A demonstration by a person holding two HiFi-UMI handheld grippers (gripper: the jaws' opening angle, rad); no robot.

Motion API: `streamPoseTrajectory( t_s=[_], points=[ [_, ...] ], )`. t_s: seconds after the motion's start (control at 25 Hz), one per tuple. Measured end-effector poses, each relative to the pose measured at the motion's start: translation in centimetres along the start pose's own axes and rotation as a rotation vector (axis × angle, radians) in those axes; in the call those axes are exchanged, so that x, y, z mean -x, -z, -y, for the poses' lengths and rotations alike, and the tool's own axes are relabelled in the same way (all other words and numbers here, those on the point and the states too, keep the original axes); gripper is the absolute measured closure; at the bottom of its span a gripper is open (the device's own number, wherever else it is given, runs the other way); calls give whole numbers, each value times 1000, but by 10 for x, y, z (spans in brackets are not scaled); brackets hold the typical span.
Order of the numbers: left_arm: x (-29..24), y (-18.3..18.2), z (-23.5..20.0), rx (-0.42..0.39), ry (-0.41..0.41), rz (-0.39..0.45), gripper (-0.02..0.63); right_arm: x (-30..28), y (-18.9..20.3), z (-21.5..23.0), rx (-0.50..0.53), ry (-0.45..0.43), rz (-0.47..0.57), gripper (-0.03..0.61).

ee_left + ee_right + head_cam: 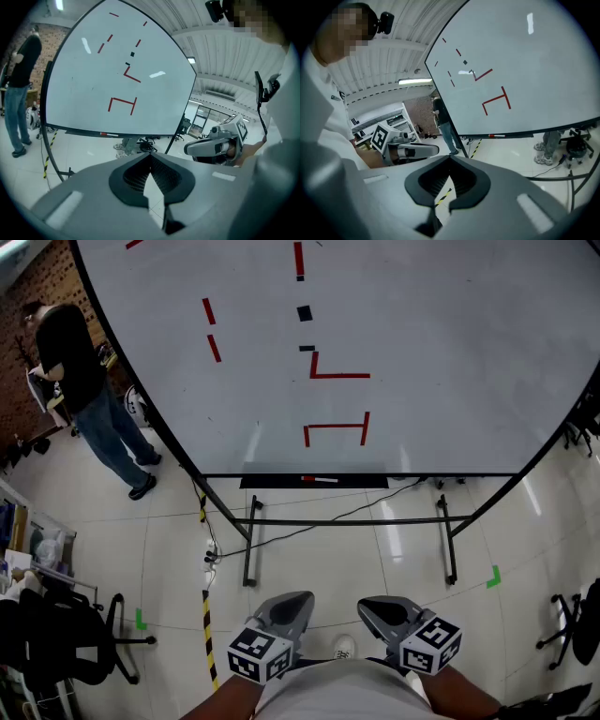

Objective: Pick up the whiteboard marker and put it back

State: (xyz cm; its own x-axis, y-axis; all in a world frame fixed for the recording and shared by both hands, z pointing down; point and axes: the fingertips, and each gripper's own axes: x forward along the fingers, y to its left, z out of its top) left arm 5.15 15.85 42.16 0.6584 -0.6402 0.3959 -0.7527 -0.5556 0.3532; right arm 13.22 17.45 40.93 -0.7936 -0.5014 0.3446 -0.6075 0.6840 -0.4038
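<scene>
Both claws sat low by my waist, the left gripper (292, 607) and right gripper (375, 611) each pressed together on nothing. The whiteboard marker (320, 480) lay on the whiteboard's tray (267, 482), well ahead. To my mind, the step called for walking closer, spreading one claw, and meeting the barrel squarely.

- The whiteboard (450, 352) is white inside a black frame. It carries red strokes and a few small black squares.
- The whiteboard marker (320, 480) lies on the black tray (272, 482) under the whiteboard. It is red at one end and white along the rest.
- The left gripper (296, 600) and right gripper (372, 606), in front of the whiteboard, are grey. Each bears a cube of black-and-white square markers.
- The floor (328, 559) below the whiteboard is pale glossy tile with a yellow-and-black striped tape (208, 624) and green marks (493, 577).
- The person (80, 371) left of the whiteboard wears a black top and blue jeans.
</scene>
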Motion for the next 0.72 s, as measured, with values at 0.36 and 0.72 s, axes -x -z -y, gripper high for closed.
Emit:
streamPoseTrajectory(
  t_s=[0.36,0.72],
  points=[
    [-29,1,8,-11,-54,-23,597,5,3,45,-25,-31,-26,577],
    [-64,-13,-34,29,1,-56,597,-38,-10,69,-44,-3,-43,577]
  ],
)
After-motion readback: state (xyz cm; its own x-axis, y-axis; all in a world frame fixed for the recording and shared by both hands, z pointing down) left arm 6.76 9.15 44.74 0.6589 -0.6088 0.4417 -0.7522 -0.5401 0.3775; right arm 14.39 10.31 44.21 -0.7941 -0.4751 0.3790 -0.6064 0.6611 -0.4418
